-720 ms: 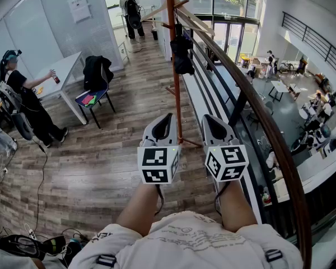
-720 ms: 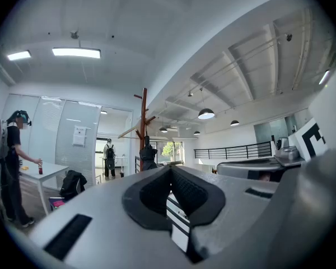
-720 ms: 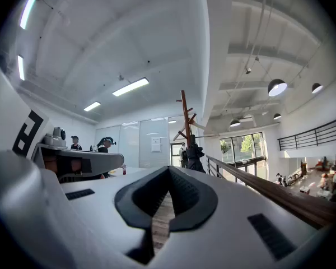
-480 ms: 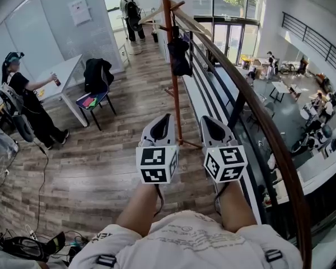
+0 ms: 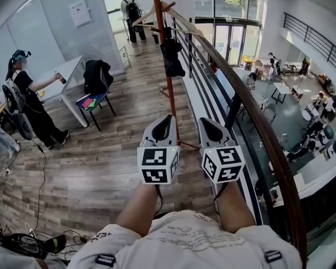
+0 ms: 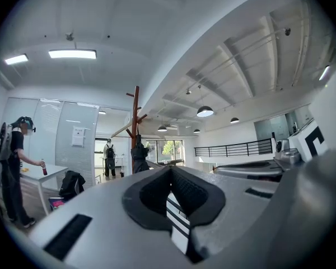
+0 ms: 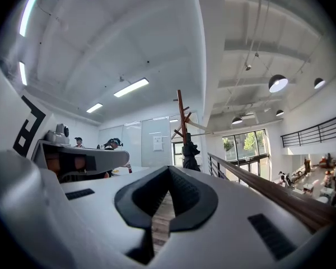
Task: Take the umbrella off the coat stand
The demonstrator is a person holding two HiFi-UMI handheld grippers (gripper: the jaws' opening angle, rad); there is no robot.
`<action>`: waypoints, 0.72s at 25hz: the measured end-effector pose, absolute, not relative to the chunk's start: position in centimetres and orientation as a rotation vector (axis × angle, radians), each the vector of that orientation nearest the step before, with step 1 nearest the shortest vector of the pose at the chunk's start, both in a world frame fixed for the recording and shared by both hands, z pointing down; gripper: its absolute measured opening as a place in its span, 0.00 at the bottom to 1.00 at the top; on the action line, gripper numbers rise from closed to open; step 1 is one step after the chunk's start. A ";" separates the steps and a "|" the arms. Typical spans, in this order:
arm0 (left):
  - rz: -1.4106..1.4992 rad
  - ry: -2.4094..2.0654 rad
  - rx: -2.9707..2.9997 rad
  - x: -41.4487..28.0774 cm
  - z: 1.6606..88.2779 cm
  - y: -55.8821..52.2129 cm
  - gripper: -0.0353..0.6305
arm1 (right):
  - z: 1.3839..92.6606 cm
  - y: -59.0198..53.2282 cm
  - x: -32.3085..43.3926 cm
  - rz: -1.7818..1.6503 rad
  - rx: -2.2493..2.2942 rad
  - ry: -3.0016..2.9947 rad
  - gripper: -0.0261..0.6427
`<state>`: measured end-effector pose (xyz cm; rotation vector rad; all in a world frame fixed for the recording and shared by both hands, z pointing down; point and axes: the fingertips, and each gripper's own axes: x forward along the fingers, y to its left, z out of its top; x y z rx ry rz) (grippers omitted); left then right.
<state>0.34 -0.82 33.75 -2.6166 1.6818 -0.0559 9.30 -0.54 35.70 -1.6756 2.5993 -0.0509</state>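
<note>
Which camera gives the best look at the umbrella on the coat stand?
The head view: the dark umbrella hangs on the coat stand, largest and unobstructed. Both gripper views show only a small, distant dark shape.

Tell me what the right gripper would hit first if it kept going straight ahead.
Most likely the coat stand with the umbrella hanging on it: it stands almost dead ahead of the shut right gripper, slightly to the right. Nothing shows in between, though depth is hard to judge.

Grey hand-held grippers (image 5: 168, 116) (image 5: 201, 120) carry black-and-white marker cubes (image 5: 158, 165).
</note>
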 end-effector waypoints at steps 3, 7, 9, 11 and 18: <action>-0.061 1.690 -2.616 1.9 34.0 -0.5 0.06 | 36.0 -0.4 10.9 -0.078 -1.666 2.599 0.04; -0.073 1.691 -2.622 3.5 34.0 -0.6 0.06 | 36.3 -0.5 12.1 -0.115 -1.646 2.611 0.04; -0.073 1.690 -2.625 3.7 34.2 -0.8 0.06 | 36.5 -0.6 12.1 -0.105 -1.642 2.619 0.04; -0.066 1.695 -2.625 3.7 34.4 -1.1 0.06 | 36.8 -0.9 12.0 -0.093 -1.633 2.628 0.04; -0.052 1.706 -2.629 2.8 35.2 -3.9 0.06 | 37.4 -3.6 10.9 -0.069 -1.609 2.649 0.04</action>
